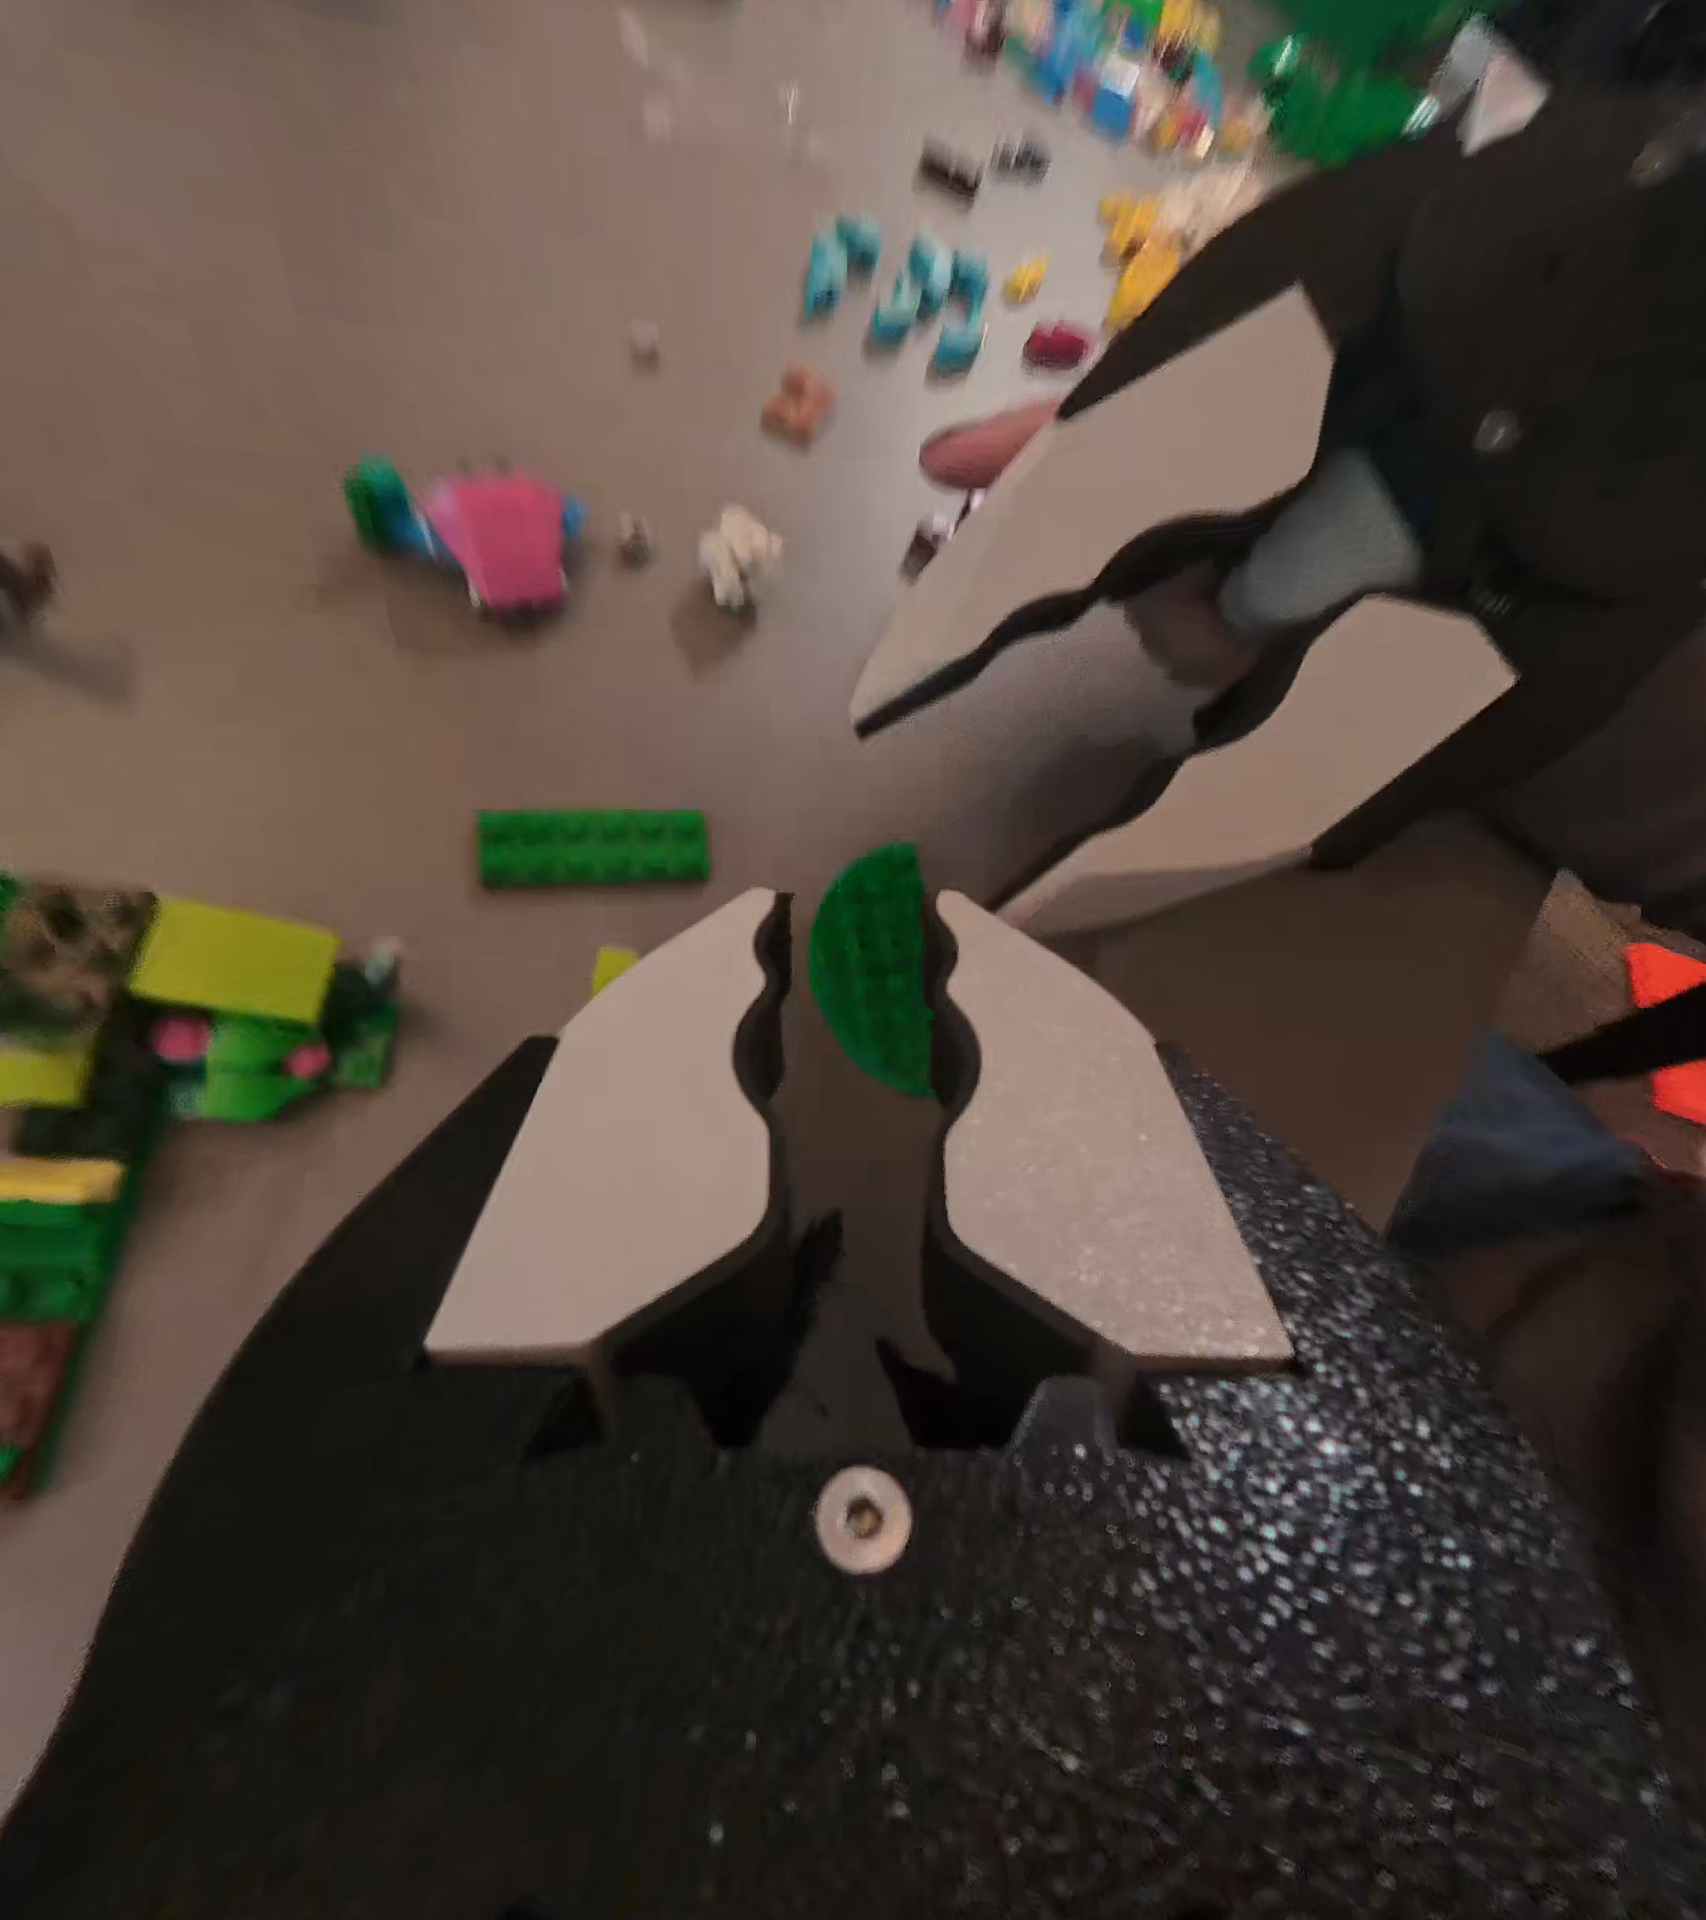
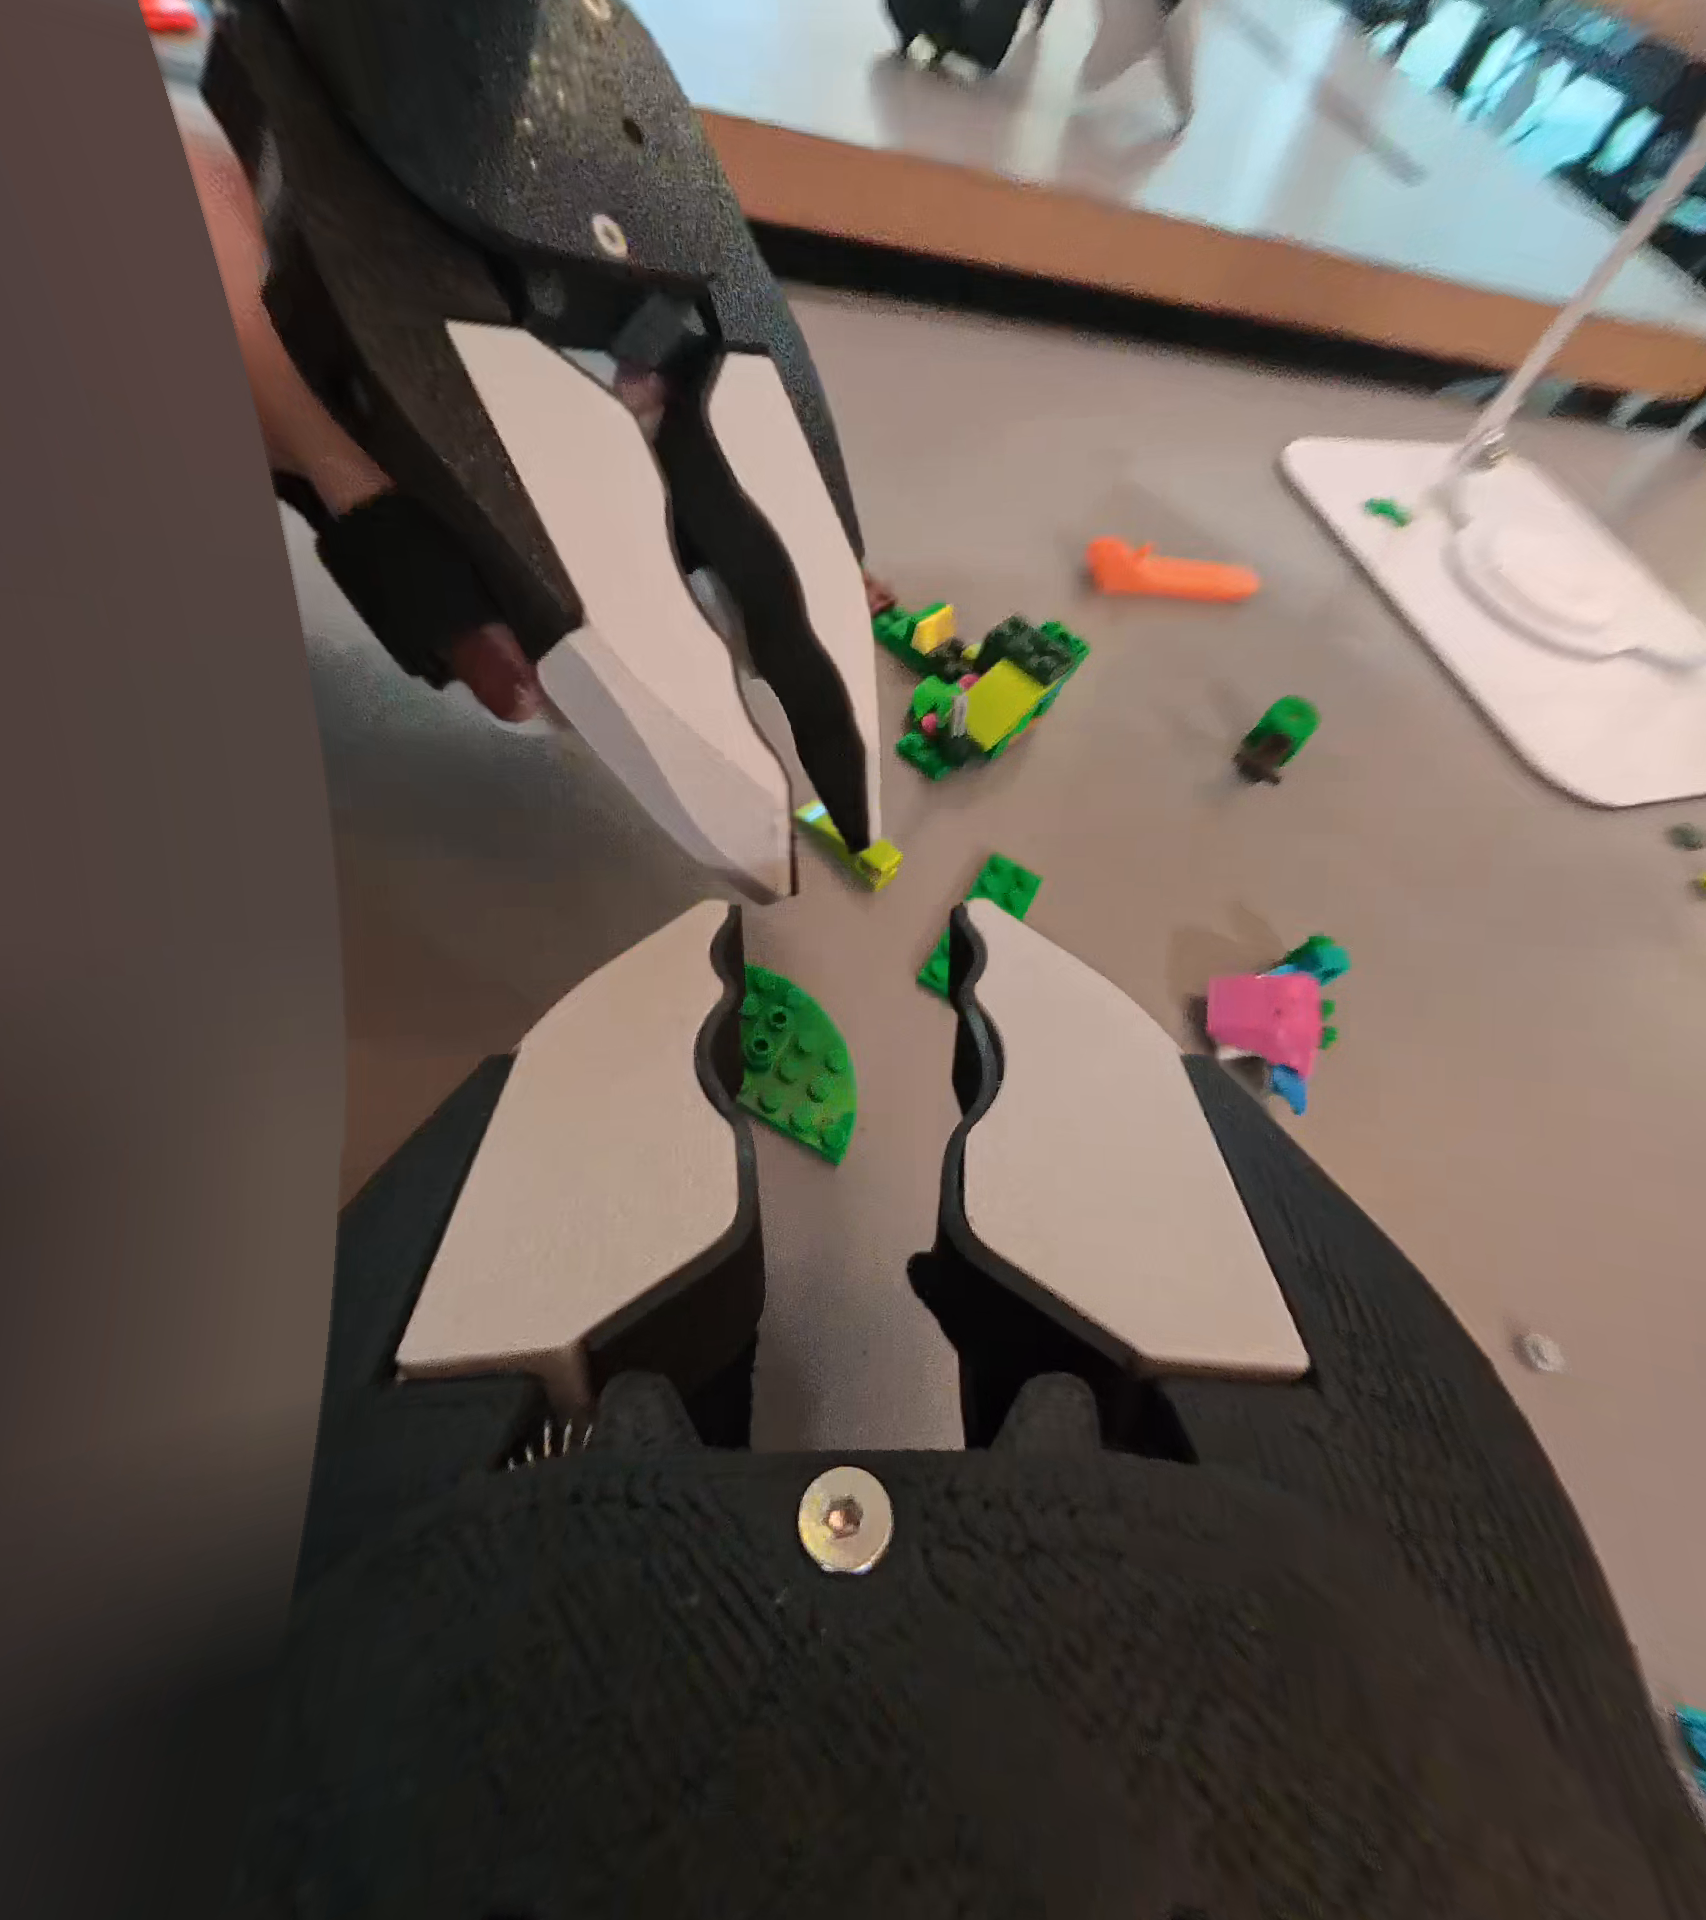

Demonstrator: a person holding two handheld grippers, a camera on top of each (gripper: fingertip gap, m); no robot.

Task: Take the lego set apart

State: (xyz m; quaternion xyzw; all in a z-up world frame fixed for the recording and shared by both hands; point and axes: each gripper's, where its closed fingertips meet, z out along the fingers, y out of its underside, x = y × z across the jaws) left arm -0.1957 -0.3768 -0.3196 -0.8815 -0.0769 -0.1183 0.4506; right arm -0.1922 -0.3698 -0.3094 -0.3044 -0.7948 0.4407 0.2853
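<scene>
A partly built green and lime lego set (image 1: 101, 1091) lies on the grey table at the left; it also shows in the right wrist view (image 2: 984, 686). A green half-round plate (image 1: 870, 966) lies flat on the table, studs up, seen between my left gripper's fingers. My left gripper (image 1: 864, 904) is slightly open and empty above it. My right gripper (image 2: 844, 914) is open and empty, with the half-round plate (image 2: 797, 1060) below its left finger. The two grippers' tips nearly meet: the left gripper (image 2: 823, 862) comes in from the upper left, the right gripper (image 1: 932, 810) from the upper right.
A green flat plate (image 1: 591, 847) and a small lime piece (image 2: 870, 857) lie just beyond the grippers. A pink and blue piece (image 2: 1264, 1013), an orange tool (image 2: 1171, 577), a white stand base (image 2: 1555, 623), teal pieces (image 1: 901, 291) and a pile of bricks (image 1: 1119, 62) lie around.
</scene>
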